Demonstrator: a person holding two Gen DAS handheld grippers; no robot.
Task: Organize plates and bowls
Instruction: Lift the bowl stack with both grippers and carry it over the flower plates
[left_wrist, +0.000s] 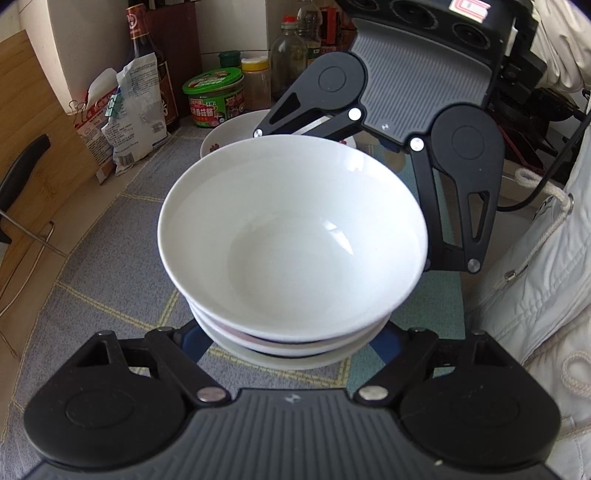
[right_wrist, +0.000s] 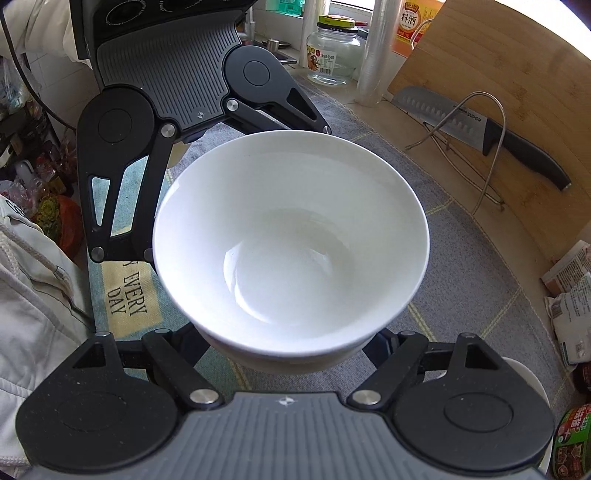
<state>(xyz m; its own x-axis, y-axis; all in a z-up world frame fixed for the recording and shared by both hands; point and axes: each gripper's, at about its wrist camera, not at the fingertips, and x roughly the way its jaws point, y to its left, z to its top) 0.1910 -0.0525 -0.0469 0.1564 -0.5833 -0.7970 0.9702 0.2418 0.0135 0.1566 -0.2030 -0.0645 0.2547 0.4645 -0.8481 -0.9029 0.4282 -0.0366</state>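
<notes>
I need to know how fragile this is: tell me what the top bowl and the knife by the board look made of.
Top bowl: likely glazed white ceramic, judging by its glossy window reflections. Knife: apparently brushed steel blade with dimples, and a matte black handle, probably plastic.

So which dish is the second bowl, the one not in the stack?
On the grey checked cloth, find the white bowl stack between both grippers. Behind it, before the green-lidded jar, sits another bowl, alone and showing red markings inside.

Bright daylight; soft glare in white bowl (left_wrist: 291, 236); strong fisheye warp at edges.
</notes>
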